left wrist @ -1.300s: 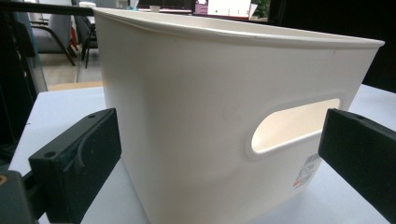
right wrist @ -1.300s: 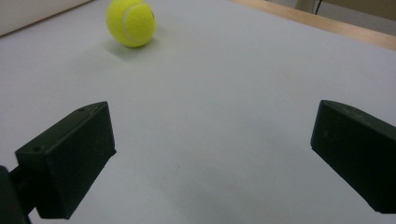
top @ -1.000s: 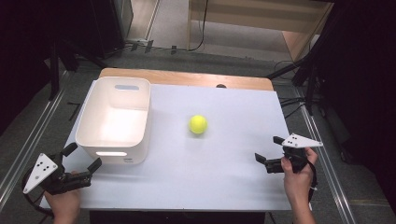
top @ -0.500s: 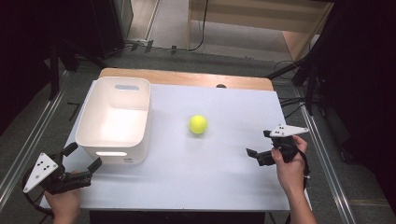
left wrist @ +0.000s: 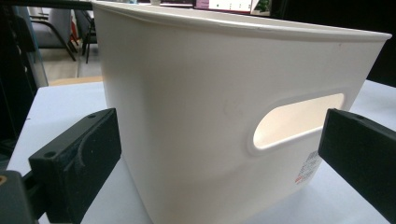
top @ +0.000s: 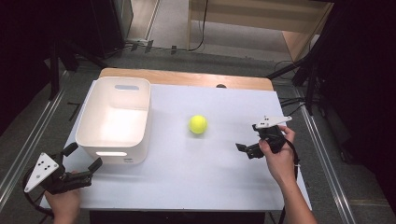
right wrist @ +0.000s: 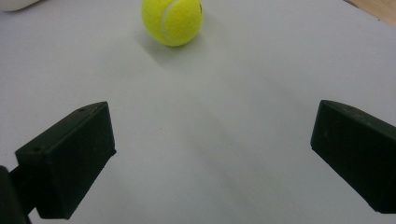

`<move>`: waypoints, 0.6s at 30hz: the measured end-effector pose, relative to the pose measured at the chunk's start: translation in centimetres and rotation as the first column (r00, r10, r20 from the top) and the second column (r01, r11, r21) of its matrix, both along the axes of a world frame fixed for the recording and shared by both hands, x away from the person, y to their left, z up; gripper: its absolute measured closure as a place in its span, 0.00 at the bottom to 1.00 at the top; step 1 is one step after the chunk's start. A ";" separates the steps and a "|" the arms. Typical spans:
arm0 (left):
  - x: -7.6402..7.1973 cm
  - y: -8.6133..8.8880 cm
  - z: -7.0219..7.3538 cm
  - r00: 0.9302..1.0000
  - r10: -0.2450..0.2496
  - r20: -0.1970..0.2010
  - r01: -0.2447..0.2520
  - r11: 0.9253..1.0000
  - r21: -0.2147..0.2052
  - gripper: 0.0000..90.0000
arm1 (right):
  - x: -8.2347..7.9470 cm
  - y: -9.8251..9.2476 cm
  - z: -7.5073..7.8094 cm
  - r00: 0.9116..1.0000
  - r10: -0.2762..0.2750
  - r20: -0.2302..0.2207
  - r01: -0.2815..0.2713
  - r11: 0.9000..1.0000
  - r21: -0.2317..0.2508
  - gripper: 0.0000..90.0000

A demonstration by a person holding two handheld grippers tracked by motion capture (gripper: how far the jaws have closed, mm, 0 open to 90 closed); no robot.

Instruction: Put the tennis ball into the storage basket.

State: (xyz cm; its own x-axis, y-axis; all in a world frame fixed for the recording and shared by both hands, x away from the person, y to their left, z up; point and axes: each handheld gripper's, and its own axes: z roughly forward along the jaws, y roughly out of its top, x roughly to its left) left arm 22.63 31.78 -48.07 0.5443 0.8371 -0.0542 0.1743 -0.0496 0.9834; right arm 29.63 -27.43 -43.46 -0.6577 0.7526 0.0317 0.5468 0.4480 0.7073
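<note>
Yellow-green tennis ball (top: 198,124) with white seam, resting mid surface (top: 196,172). Right gripper (top: 247,148) spread wide, empty, pointed at ball, bare surface between. Left gripper (top: 84,163) spread, empty, just beside white bin (top: 115,140), well apart from ball.

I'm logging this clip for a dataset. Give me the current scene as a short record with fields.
surface: white table top
ball: yellow tennis ball, loose on the table, untouched
bin: white bin, at the left, looks empty
right gripper: open, aimed at the ball, short of it
left gripper: open, near the bin's near wall
</note>
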 end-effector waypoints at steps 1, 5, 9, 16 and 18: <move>0.0 0.0 0.0 1.000 0.000 0.000 0.000 1.000 0.000 0.00 | 0.4 0.3 0.1 1.000 0.009 -0.003 -0.009 1.000 -0.004 0.00; 0.0 0.0 0.0 1.000 -0.001 -0.003 0.001 1.000 0.006 0.00 | 0.8 0.9 0.2 1.000 0.008 -0.018 -0.008 1.000 -0.010 0.00; 0.1 -0.1 0.0 1.000 -0.002 -0.006 0.002 1.000 0.006 0.00 | 1.7 1.8 0.1 0.999 0.024 -0.040 -0.025 0.999 -0.023 0.00; 0.1 0.0 0.0 1.000 -0.002 -0.006 0.002 1.000 0.004 0.00 | 2.4 2.8 0.0 0.998 0.034 -0.061 -0.036 0.999 -0.024 0.00; 0.1 0.0 0.0 1.000 -0.002 -0.007 0.002 1.000 0.004 0.00 | 2.6 3.1 0.0 0.998 0.040 -0.058 -0.041 0.999 -0.026 0.00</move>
